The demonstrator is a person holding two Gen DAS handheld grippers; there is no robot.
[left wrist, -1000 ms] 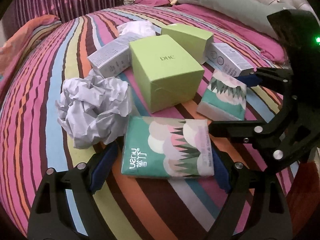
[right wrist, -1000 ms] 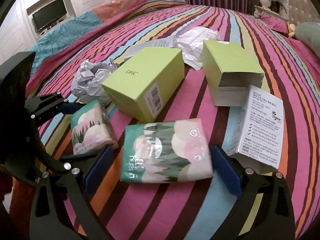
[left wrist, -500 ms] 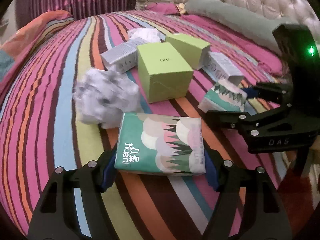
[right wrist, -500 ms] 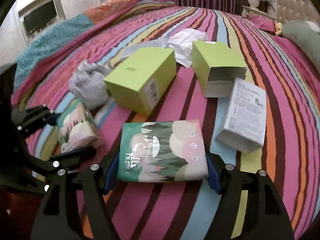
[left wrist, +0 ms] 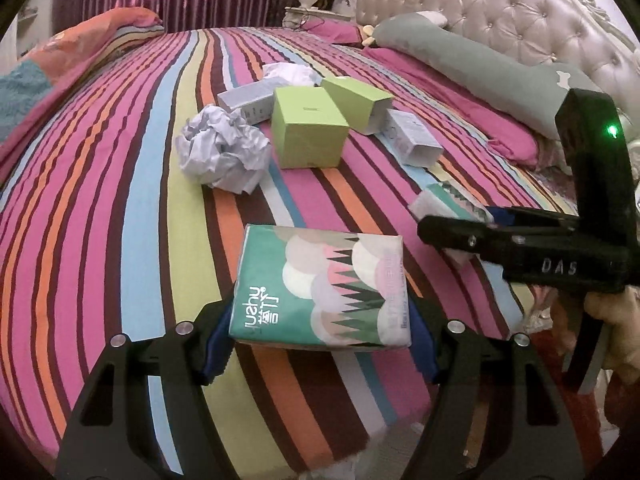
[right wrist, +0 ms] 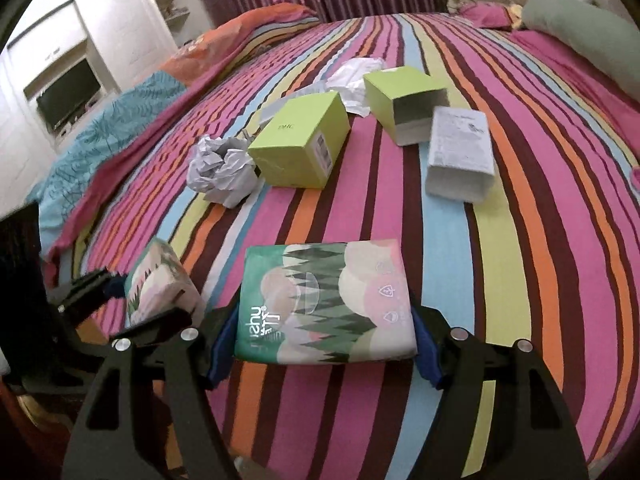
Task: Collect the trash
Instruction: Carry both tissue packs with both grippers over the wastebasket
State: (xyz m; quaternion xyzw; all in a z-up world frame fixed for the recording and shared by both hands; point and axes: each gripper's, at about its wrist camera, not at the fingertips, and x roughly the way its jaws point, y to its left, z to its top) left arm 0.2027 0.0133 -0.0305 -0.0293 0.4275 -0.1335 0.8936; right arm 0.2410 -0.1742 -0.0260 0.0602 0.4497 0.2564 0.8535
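My left gripper (left wrist: 320, 338) is shut on a green tissue pack (left wrist: 322, 292) with a mountain print, its blue pads pressing both short ends. My right gripper (right wrist: 324, 346) is shut the same way on a second, matching tissue pack (right wrist: 326, 304). Both packs are held just above the striped bedspread (left wrist: 132, 216). In the left wrist view the right gripper (left wrist: 472, 220) shows side-on at the right with its pack (left wrist: 444, 202). In the right wrist view the left gripper (right wrist: 136, 300) shows at the lower left with its pack (right wrist: 156, 280).
Further up the bed lie a crumpled paper ball (left wrist: 224, 152), two green boxes (left wrist: 308, 132) (right wrist: 404, 96), two white cartons (right wrist: 460, 156) (left wrist: 244, 100) and a white tissue wad (left wrist: 290, 74). A grey bolster (left wrist: 472, 68) and a tufted headboard (left wrist: 500, 12) stand beyond.
Both grippers closed on their tissue packs, then lifted them slightly and drew back from the pile toward the near edge of the bed.
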